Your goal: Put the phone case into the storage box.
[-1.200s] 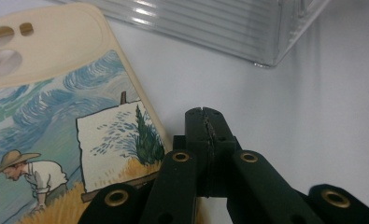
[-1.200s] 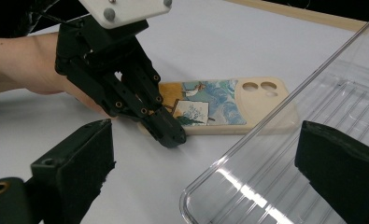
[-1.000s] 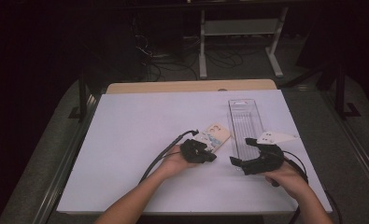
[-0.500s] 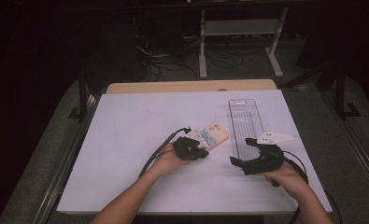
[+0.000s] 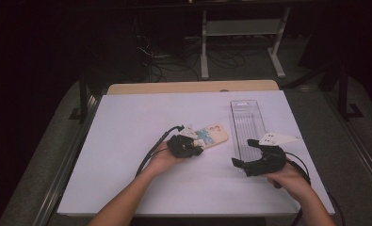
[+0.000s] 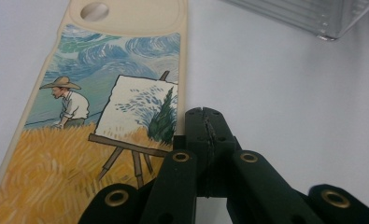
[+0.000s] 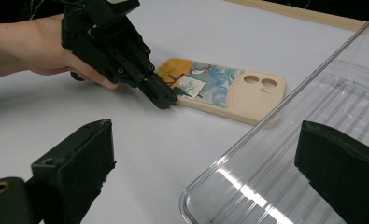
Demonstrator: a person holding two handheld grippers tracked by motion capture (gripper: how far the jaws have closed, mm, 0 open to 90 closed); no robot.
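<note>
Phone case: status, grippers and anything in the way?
Left gripper shut, at phone case edge. Right gripper open by clear tray. Case flat, path unobstructed.

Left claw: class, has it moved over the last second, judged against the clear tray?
Yes. The left claw has slid left, away from the clear tray, along the phone case.

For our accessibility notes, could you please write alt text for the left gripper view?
The left gripper, its black fingers shut together, rests its tips at the long edge of a cream phone case printed with a painter at an easel. The case lies on a white table, with a clear plastic tray beyond.
</note>
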